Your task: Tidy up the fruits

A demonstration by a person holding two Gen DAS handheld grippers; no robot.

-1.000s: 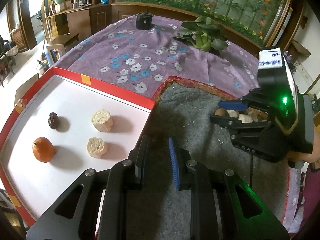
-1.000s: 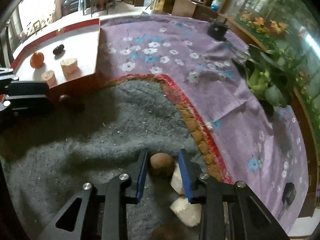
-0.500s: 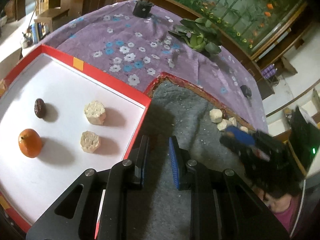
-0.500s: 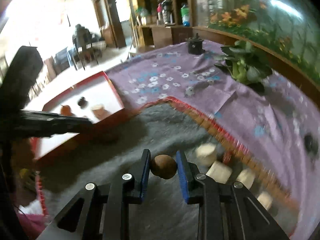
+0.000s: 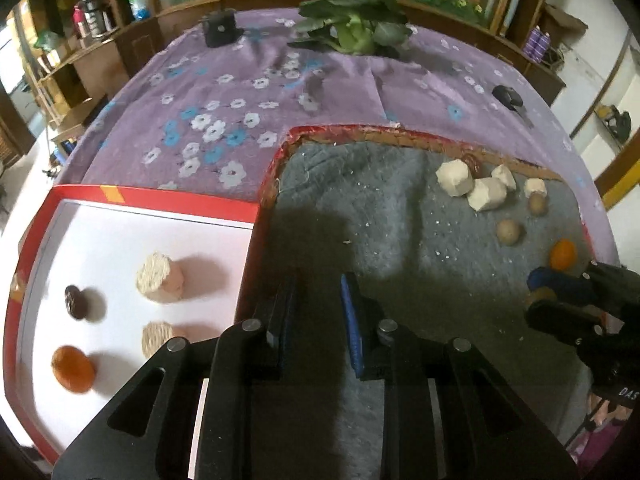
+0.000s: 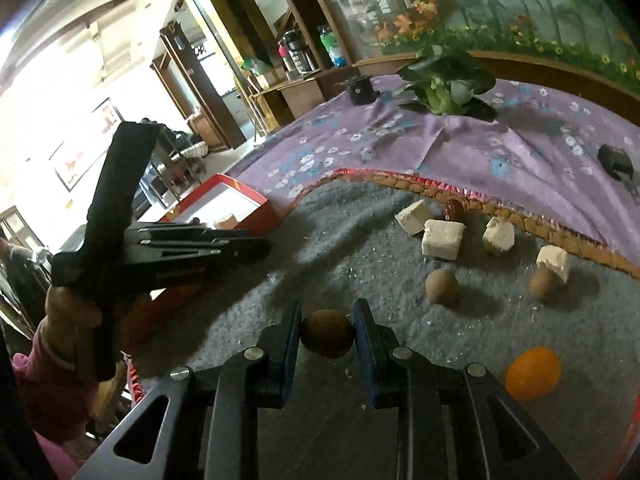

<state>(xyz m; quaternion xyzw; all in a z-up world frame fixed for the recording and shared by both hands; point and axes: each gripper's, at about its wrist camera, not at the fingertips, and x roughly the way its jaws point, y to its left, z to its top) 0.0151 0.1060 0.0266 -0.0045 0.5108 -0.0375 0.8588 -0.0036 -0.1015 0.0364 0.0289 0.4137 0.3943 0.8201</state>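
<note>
My right gripper (image 6: 326,308) is shut on a round brown fruit (image 6: 327,338), held just above the grey felt mat (image 6: 400,208). On the mat lie two more brown fruits (image 6: 441,286), an orange (image 6: 532,374), a dark date (image 6: 454,210) and several pale chunks (image 6: 443,239). My left gripper (image 5: 316,280) hovers over the mat's left edge beside the red tray (image 5: 160,200); its jaws are opening with nothing between them. In the tray lie an orange (image 5: 73,369), a dark date (image 5: 75,301) and two pale chunks (image 5: 159,284). In the left wrist view the right gripper (image 5: 560,296) is at far right.
A purple floral cloth (image 5: 224,120) covers the table. At its far side stand a leafy green plant (image 5: 352,32) and a black cylinder (image 5: 219,28); a small black item (image 5: 508,96) lies at right. A woven red-edged border (image 6: 500,208) rims the mat.
The right gripper has lifted the brown fruit out of the pile and carried it back across the mat, rolling as it went. The left gripper has swung right, toward the mat.
</note>
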